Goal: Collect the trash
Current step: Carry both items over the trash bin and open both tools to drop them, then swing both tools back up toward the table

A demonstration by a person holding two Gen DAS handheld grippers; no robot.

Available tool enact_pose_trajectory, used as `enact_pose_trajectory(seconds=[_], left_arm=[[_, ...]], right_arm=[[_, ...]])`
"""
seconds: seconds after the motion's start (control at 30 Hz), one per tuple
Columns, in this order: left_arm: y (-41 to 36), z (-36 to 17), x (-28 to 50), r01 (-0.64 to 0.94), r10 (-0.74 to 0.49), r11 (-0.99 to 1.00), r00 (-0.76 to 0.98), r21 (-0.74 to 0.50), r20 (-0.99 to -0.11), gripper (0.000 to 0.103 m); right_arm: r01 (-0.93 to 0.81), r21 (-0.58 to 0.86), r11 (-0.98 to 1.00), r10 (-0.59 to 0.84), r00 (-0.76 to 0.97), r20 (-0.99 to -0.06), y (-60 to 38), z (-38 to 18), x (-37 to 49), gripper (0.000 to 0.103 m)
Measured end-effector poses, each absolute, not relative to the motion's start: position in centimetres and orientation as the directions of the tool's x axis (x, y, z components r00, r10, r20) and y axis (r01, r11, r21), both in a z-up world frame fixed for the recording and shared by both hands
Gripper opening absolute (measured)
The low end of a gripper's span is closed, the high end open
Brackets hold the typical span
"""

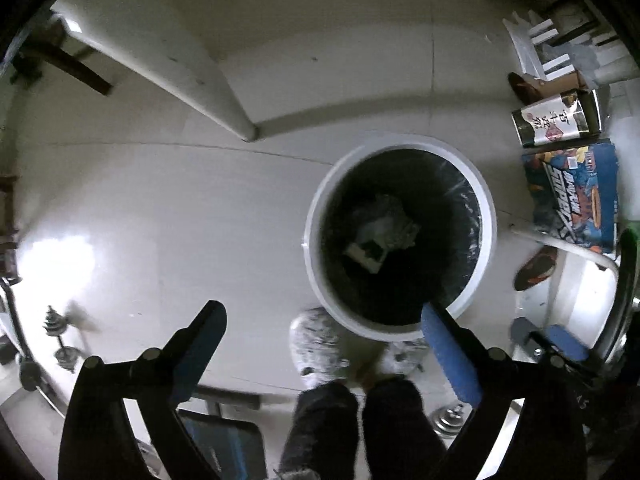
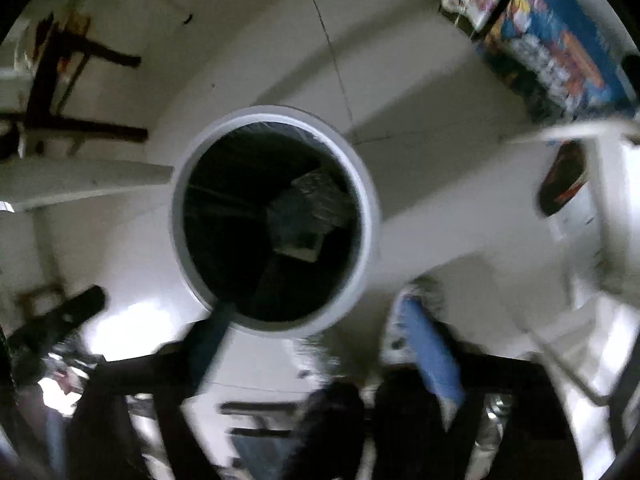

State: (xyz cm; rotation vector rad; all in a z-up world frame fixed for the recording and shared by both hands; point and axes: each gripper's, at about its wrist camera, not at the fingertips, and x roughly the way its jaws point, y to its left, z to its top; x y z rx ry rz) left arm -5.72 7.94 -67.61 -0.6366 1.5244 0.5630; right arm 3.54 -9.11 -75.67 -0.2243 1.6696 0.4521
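while my left gripper [image 1: 320, 328] and right gripper [image 2: 316, 316] both hang spread wide and empty over the bin [image 1: 400, 236], the trash [image 1: 380, 228] lies at its bottom; dipping lower, i might snag the liner.

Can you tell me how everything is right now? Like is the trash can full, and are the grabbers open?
Trash can: upright, no lid, black liner, mostly empty.
Trash: lying at the can's bottom.
Left gripper: open, holding nothing.
Right gripper: open, holding nothing, blurred.
Blue box: closed, flat on the floor.
Slippers: on the person's feet.
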Motion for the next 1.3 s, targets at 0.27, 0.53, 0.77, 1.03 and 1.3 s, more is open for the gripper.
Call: enact_pose_trajectory(seconds=[0.27,0.53,0.77,1.03,1.3], left_arm=[[5.9,-62.3,-8.0,-0.651,0.035,0.758,-0.030,0.046,-0.999,0.100],[4.8,-55.4,-8.5,-0.638,0.039,0.769,0.008,0.025,-0.999,0.100],[3.9,-47.4,-9.8,-0.625,0.056,0.781,0.047,0.014,-0.997,0.100],[3.9,-36.0,-10.0,-0.626,0.099,0.780,0.115,0.005,-0.988,0.100],[5.7,-27.5,-2.5,-0.612,0.177,0.791,0.253,-0.016,-0.951,0.100]], right_arm=[[-0.521,0.003,0.854,-0.001,-0.008,-1.000,-8.7,-69.5,1.2,0.102],[-0.518,-0.009,0.856,0.009,0.032,-0.999,-9.7,-61.6,0.7,0.102],[-0.516,0.003,0.856,0.038,0.057,-0.998,-10.1,-52.4,-0.7,0.102],[-0.491,0.081,0.868,0.118,0.045,-0.992,-10.1,-40.1,-2.0,0.102],[-0.386,0.158,0.909,0.228,0.141,-0.963,-10.8,-28.5,4.0,0.102]])
